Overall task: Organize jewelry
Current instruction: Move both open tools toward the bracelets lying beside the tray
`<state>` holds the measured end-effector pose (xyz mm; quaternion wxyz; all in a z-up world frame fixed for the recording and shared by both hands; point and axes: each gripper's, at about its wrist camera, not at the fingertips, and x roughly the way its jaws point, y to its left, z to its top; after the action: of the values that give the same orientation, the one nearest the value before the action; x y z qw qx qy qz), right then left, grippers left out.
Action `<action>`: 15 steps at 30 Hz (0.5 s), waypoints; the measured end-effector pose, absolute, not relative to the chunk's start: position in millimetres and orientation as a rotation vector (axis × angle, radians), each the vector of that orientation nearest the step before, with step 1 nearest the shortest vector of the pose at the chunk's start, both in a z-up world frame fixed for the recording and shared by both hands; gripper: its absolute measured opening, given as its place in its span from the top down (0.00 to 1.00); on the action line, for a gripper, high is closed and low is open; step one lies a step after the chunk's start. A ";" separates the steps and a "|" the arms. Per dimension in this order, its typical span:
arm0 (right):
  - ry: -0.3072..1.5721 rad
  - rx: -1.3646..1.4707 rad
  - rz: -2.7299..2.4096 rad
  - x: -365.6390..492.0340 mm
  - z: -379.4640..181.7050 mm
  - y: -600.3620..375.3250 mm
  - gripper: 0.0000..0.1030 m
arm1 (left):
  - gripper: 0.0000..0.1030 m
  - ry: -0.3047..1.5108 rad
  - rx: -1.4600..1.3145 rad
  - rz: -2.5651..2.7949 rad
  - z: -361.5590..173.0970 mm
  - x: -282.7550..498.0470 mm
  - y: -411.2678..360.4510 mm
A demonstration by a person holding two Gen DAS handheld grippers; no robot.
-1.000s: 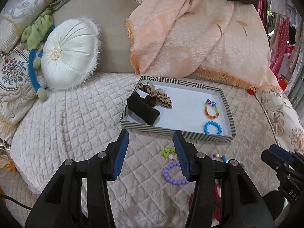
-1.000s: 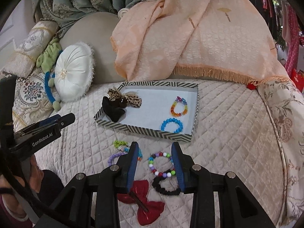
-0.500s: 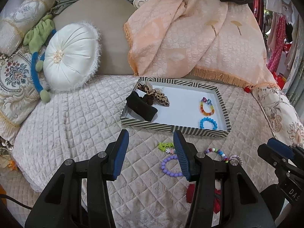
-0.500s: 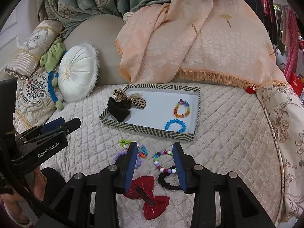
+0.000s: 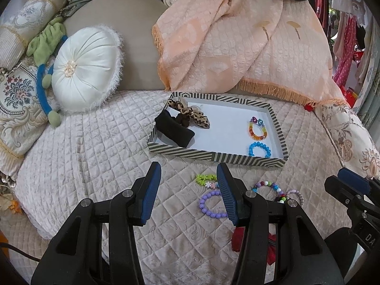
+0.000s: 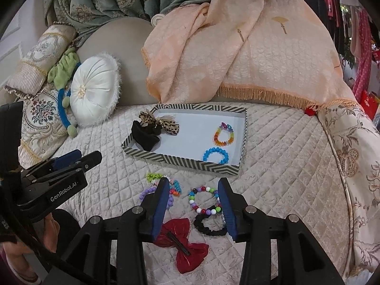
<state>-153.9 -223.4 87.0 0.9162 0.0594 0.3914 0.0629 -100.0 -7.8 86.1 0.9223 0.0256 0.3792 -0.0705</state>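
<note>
Holding both tools above the quilted bedspread (image 6: 285, 166), we see the right gripper (image 6: 193, 204) with jaws that have just been opening — spread now, and framing a multicolored bead bracelet (image 6: 204, 200) on the quilt without touching it. The left gripper (image 5: 187, 190) also stands spread, with nothing between its pads. Beside it lie a purple bead bracelet (image 5: 210, 205) and a green flower clip (image 5: 204, 178). The striped tray (image 6: 180, 163) beyond holds a blue bracelet (image 6: 216, 155), a rainbow bracelet (image 6: 223, 134) and a leopard bow (image 6: 163, 122). A red bow (image 6: 187, 244) and a black scrunchie (image 6: 209, 225) lie nearest us.
</note>
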 end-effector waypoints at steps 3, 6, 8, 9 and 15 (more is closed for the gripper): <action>0.811 0.119 0.129 -153.2 85.8 -224.0 0.59 | 0.53 0.783 0.048 -0.151 85.3 -99.0 -7.1; 0.817 0.121 0.130 -151.5 84.4 -225.0 0.58 | 0.53 0.787 0.043 -0.152 84.4 -98.6 -6.8; 0.821 0.119 0.127 -151.0 83.3 -226.3 0.57 | 0.53 0.804 0.019 -0.160 81.6 -96.7 -4.1; 0.823 0.118 0.125 -150.9 82.4 -226.8 0.57 | 0.53 0.816 0.006 -0.167 79.6 -95.2 -2.4; 0.854 0.137 0.109 -147.6 71.3 -238.6 0.53 | 0.53 0.915 -0.081 -0.189 64.2 -78.4 17.4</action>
<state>-147.6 -238.6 71.3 0.9065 0.0665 0.4135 0.0529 -78.4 17.4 64.2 0.8920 -0.0393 0.4410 -0.0911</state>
